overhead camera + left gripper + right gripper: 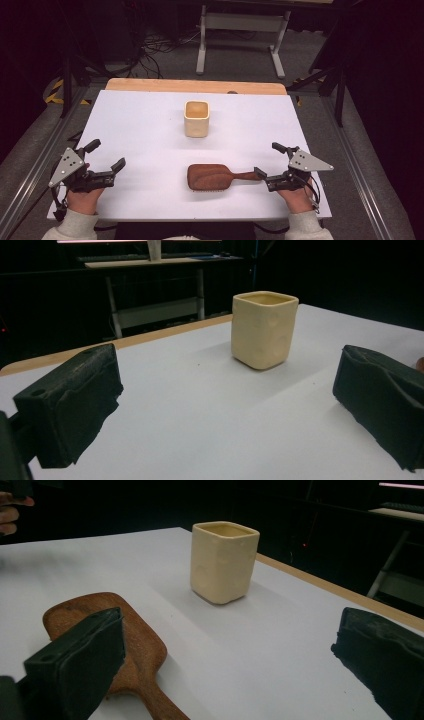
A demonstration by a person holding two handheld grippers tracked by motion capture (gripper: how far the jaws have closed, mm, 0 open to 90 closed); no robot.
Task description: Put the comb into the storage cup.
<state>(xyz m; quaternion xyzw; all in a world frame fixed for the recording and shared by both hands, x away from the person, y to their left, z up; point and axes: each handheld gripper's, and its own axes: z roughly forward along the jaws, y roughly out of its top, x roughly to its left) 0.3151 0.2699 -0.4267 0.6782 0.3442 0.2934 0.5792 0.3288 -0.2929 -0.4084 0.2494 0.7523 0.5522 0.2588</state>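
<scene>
Two grey sleeves enter at the bottom edge of the high view, each hand carrying a gripper. At lower left the left gripper (108, 155) rests over the white table (150, 130) with its jaws spread wide and nothing between them. At lower right the right gripper (267, 160) also stands with jaws wide apart and empty; one jaw tip sits just at the end of the wooden hairbrush (215, 177) handle, though contact cannot be told. That hairbrush lies flat, bristles down, in the lower middle of the frame, handle pointing right. Above it, at centre, a cream square cup (196, 118) stands upright, well apart from both grippers. In the right gripper view the brush (125, 645) passes behind the left jaw, the cup (223, 562) beyond.
</scene>
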